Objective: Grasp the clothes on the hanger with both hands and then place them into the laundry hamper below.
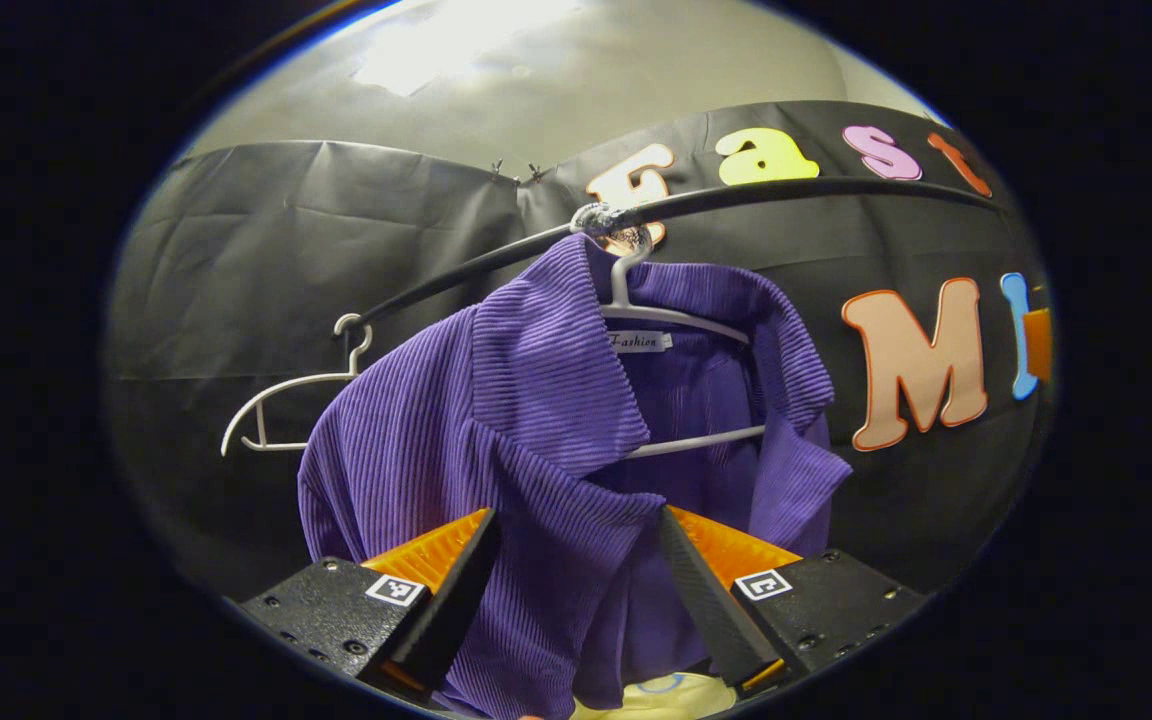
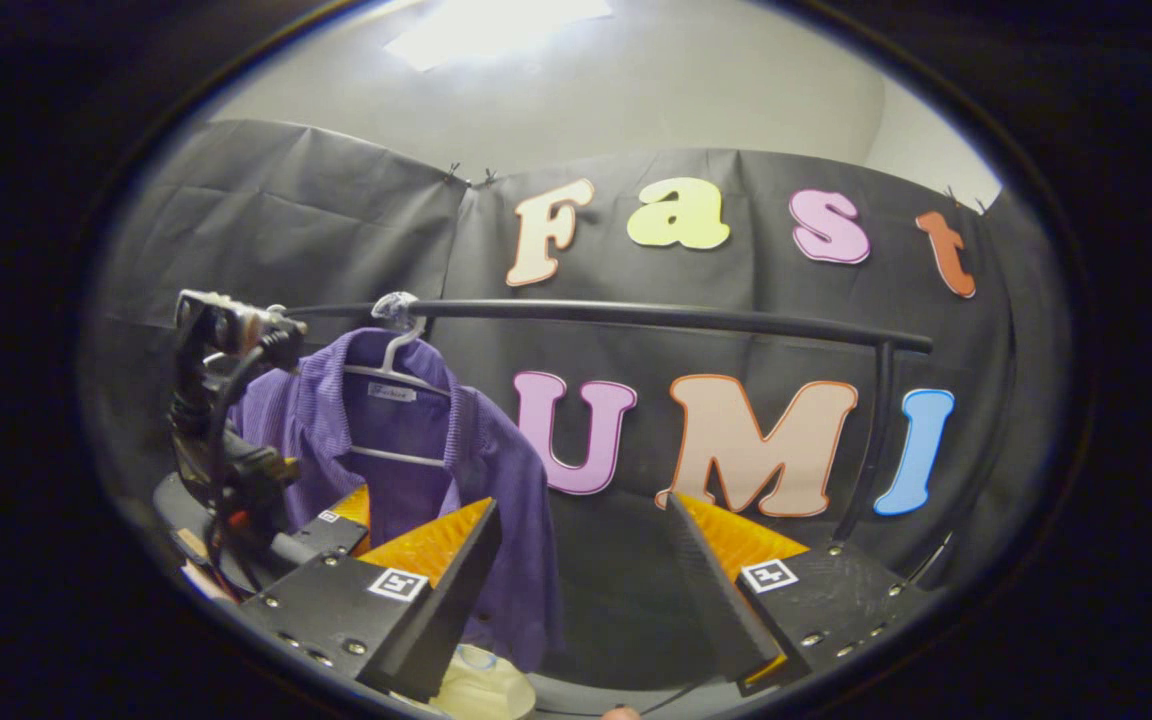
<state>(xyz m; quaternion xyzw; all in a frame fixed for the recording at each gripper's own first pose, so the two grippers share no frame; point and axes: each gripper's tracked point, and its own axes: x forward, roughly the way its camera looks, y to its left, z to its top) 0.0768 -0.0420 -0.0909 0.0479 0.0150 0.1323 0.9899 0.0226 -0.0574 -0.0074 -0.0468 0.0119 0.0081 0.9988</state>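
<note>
A purple ribbed shirt (image 1: 536,400) hangs on a white hanger (image 1: 681,320) from a black rail (image 1: 786,190). My left gripper (image 1: 576,515) is open right at the shirt's front. The collar flap and placket hang between its spread fingers, which do not press on the cloth. In the right gripper view the shirt (image 2: 496,470) hangs at the left, with the left gripper's housing (image 2: 221,440) in front of it. My right gripper (image 2: 581,502) is open and holds nothing, to the right of the shirt. A pale yellow hamper edge (image 2: 481,688) shows below the shirt.
An empty white hanger (image 1: 281,400) hangs on the rail to the left of the shirt. The rail (image 2: 686,318) runs right to a black upright post (image 2: 871,440). The black cloth wall stands close behind.
</note>
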